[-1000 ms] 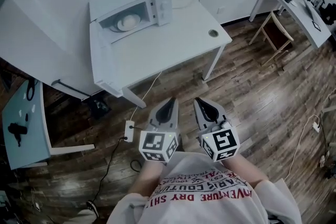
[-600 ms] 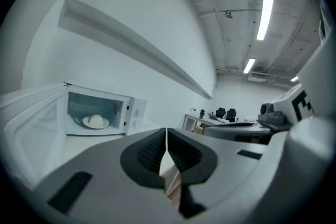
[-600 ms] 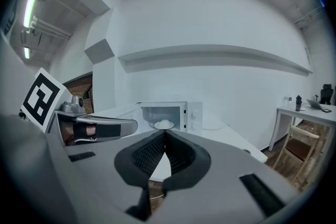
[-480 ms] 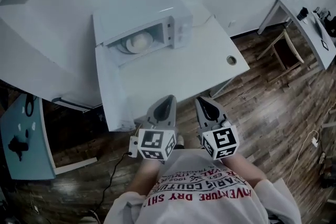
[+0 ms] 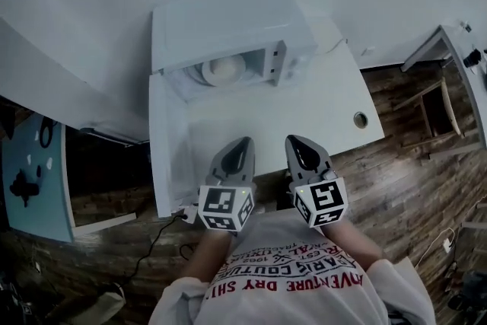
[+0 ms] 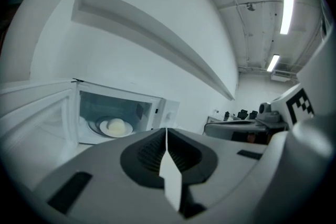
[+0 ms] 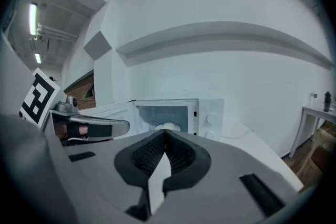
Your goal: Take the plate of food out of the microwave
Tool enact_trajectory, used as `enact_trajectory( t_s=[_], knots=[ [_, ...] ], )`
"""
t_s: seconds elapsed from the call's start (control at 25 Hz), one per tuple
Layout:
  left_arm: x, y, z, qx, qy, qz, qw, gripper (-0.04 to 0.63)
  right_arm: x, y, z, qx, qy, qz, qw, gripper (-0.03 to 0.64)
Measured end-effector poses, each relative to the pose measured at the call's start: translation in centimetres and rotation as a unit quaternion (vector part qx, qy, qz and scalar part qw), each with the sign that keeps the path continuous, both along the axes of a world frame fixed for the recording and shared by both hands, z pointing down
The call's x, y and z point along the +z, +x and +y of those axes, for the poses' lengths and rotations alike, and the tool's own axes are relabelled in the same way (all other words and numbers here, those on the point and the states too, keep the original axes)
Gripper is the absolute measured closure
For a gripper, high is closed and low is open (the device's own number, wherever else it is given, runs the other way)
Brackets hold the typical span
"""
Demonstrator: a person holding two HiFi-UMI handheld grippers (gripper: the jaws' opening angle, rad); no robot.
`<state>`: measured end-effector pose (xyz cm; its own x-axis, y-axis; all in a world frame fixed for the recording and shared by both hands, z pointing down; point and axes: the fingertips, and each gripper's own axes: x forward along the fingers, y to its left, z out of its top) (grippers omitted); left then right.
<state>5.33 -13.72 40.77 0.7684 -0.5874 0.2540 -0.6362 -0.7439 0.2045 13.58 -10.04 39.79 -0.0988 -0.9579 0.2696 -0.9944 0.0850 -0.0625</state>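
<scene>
Seen from the head camera, a white microwave (image 5: 228,34) stands at the back of a white table (image 5: 319,110). Its door (image 6: 37,118) is swung open to the left. Inside, on the floor of the oven, sits a pale plate (image 5: 222,69) with a rounded pale mound of food (image 5: 227,68) on it.

Over the last second the person has walked up to the table. The microwave, which was small and far off, now fills the upper middle of the view. The two tongs have come from above the wooden floor to the table's near edge.

The left gripper (image 5: 240,142) and right gripper (image 5: 297,141) are held side by side close to the body, pointing at the open oven. Both have their jaws pressed fully together and hold nothing. The plate is still well apart from them, so the reach in has probably not begun and the jaws would need to part first.

The person's white T-shirt (image 5: 289,278) carries red print, upside down here, of which "ADVENTURE DRY" can be read. Each gripper's cube bears black-and-white square markers. No brand shows on the microwave.
</scene>
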Motion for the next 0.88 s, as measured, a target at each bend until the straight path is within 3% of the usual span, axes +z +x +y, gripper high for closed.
enact_trajectory(
  t_s=[0.24, 0.56, 0.88],
  knots=[
    [0.3, 2.0, -5.2, -0.089, -0.002, -0.001, 0.9960, 0.583, 0.3, 2.8, -6.1, -0.087, -0.004, 0.008, 0.996, 0.606],
    [1.8, 5.9, -8.5, -0.173, -0.021, -0.014, 0.9845, 0.583, 0.8, 6.7, -10.9, -0.175, -0.018, -0.005, 0.984, 0.607],
    [4.5, 4.3, -9.4, -0.248, -0.043, -0.025, 0.9674, 0.583, 3.2, 7.1, -13.3, -0.230, -0.046, -0.008, 0.972, 0.607]
  ],
)
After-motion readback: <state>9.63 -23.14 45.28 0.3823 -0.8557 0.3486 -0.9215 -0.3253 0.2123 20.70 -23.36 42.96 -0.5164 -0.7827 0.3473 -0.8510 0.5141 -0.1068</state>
